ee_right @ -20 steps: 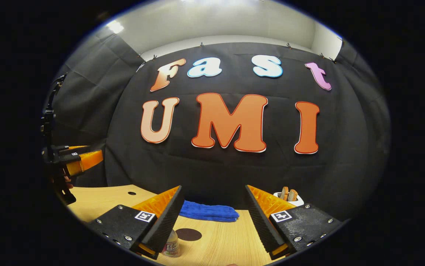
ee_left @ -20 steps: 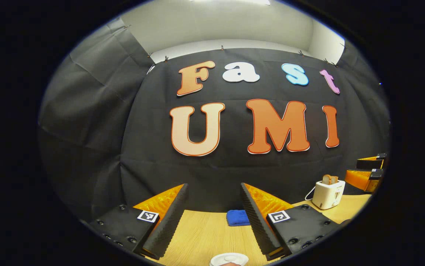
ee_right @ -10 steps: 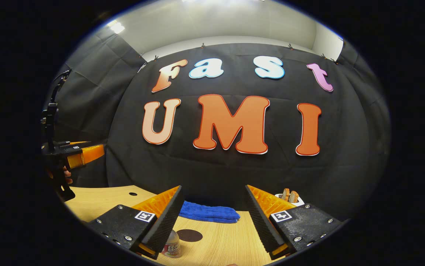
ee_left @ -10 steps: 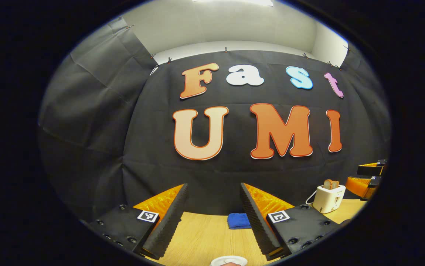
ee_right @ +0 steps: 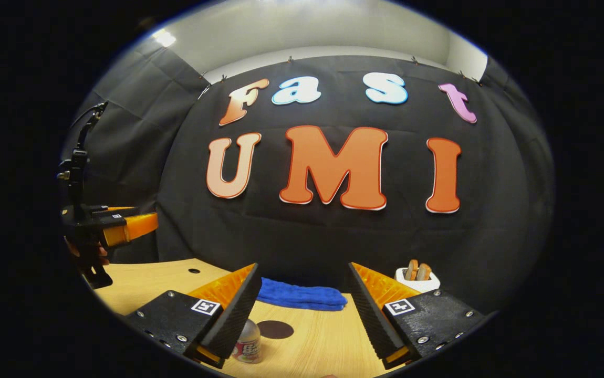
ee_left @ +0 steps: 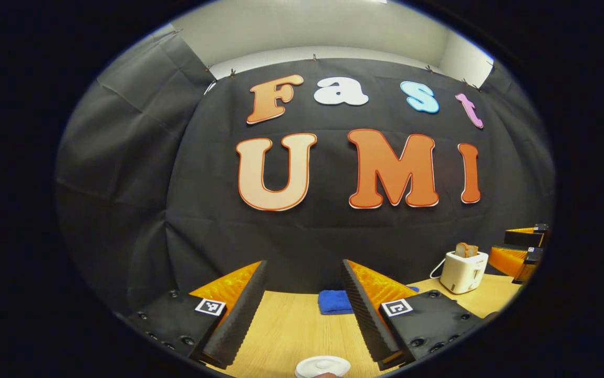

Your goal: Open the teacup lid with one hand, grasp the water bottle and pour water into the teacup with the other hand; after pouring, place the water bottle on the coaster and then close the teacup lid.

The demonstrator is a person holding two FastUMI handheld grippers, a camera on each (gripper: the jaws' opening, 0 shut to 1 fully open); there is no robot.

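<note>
In the left gripper view my left gripper (ee_left: 302, 310) hangs open above the wooden table (ee_left: 291, 336). The white teacup lid (ee_left: 323, 366) peeks in at the bottom edge, below and between the fingers. In the right gripper view my right gripper (ee_right: 304, 315) is open too. A small water bottle (ee_right: 248, 343) with a printed label stands just beside the left finger, partly hidden by it. The dark round coaster (ee_right: 275, 329) lies on the table behind the bottle. The left gripper (ee_right: 118, 229), held by a hand, shows far off at the left of the right gripper view.
A folded blue cloth (ee_right: 302, 295) lies at the back of the table against the black wall. A white toaster (ee_left: 463, 270) with bread slices stands at the back right. The right gripper (ee_left: 517, 252) shows at the right edge of the left gripper view. A small hole (ee_right: 194, 271) marks the table's left part.
Both grippers have tipped slightly downward, so the lid and the bottle show a little more. Both stay open and hold nothing.
</note>
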